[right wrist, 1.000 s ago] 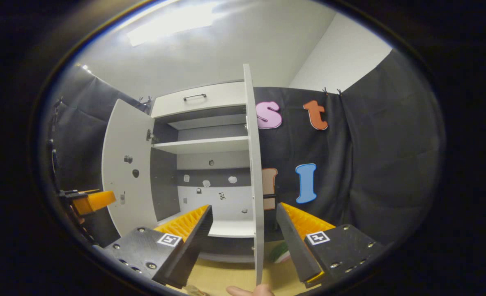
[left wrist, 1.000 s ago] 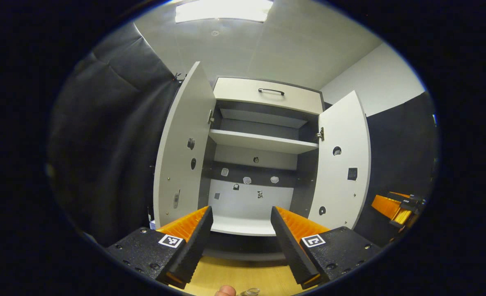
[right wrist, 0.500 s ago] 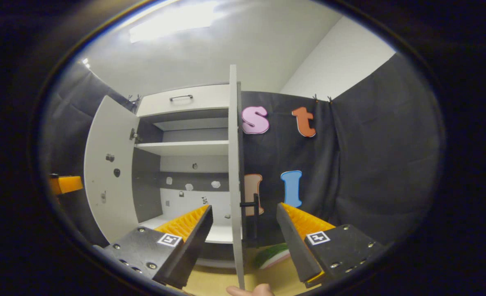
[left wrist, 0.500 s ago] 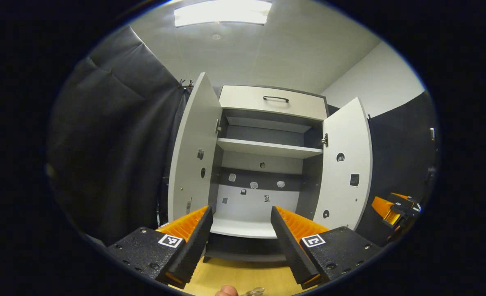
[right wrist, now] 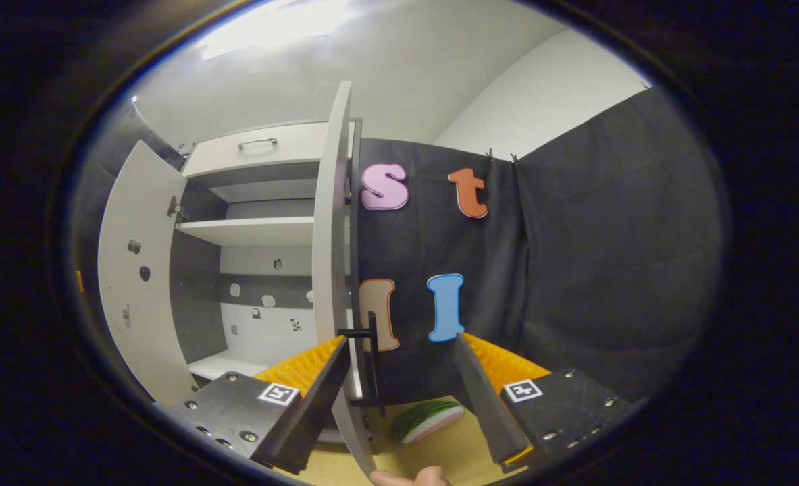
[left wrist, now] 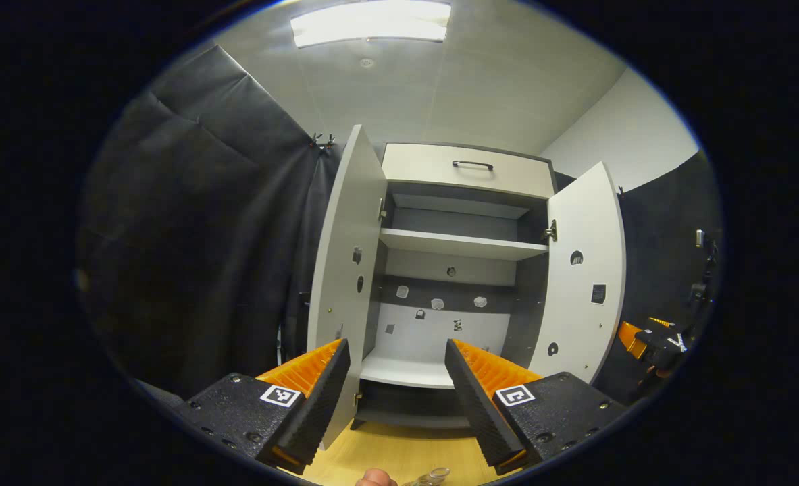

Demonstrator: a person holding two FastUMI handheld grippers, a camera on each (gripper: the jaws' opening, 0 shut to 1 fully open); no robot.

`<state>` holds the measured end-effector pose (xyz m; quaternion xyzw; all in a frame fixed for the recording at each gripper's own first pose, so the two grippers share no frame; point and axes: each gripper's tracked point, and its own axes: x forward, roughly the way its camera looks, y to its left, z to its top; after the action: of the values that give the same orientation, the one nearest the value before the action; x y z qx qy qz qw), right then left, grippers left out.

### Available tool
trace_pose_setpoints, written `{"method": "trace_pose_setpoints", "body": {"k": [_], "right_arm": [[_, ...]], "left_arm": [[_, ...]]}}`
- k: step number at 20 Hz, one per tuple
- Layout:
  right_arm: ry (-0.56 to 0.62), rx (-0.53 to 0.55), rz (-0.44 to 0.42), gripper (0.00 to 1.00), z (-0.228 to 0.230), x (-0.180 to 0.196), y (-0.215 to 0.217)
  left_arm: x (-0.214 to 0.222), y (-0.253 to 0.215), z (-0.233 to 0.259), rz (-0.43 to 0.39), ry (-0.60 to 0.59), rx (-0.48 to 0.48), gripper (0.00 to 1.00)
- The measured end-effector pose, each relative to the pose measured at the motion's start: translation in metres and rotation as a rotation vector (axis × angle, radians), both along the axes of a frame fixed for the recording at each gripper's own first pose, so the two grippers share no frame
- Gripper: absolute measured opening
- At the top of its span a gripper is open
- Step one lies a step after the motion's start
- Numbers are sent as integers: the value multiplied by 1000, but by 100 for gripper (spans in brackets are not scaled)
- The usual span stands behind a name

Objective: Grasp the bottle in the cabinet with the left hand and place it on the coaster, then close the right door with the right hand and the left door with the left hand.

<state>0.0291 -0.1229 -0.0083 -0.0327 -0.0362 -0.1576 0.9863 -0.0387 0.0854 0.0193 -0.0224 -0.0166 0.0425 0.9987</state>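
The white cabinet point(left wrist: 463, 244) stands with both doors swung out and its shelves bare. In the left gripper view its left door point(left wrist: 345, 256) and right door point(left wrist: 585, 270) frame the inside. My left gripper point(left wrist: 397, 398) is open in front of the cabinet's lower shelf, holding nothing. A bit of clear glass point(left wrist: 433, 476) and a fingertip point(left wrist: 372, 478) show at the bottom edge. In the right gripper view the right door point(right wrist: 335, 270) is edge-on with its black handle point(right wrist: 371, 358) between the fingers of my open right gripper point(right wrist: 399, 398). I cannot tell whether a finger touches the door.
A drawer with a dark handle point(left wrist: 470, 165) tops the cabinet. A watermelon-slice object point(right wrist: 429, 418) lies on the wooden table point(left wrist: 399, 452) behind the right door. My right gripper point(left wrist: 649, 337) shows beyond the right door in the left gripper view. The left door point(right wrist: 132, 283) stays wide open.
In the right gripper view the right door has slid left, and its outer handle now shows between the fingers. The cabinet has drifted right in the left gripper view. Both grippers stay open.
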Motion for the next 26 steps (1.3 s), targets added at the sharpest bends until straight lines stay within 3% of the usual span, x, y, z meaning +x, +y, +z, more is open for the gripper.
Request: {"method": "trace_pose_setpoints", "body": {"k": [3, 6, 8, 10, 11, 17, 18, 26], "right_arm": [[5, -26, -11, 94, -6, 7, -3], [0, -24, 4, 89, -7, 8, -2], [3, 5, 19, 93, -9, 10, -1], [10, 34, 29, 89, -11, 10, 1], [10, 38, 32, 93, -12, 11, 1], [24, 11, 49, 93, -10, 13, 8], [26, 18, 61, 89, -10, 13, 12], [35, -3, 192, 92, -15, 31, 65]], "left_arm": [[-1, 5, 0, 22, -2, -1, 90], [-3, 7, -2, 31, 3, -7, 90], [-3, 6, -3, 32, 7, -9, 90], [-1, 4, -3, 27, 4, -10, 90], [-1, 2, -2, 23, -1, -12, 90], [-2, -4, -4, 15, 3, -13, 90], [-4, -3, -4, 16, 4, -10, 90], [-16, 10, -6, 70, 19, -1, 90]]}}
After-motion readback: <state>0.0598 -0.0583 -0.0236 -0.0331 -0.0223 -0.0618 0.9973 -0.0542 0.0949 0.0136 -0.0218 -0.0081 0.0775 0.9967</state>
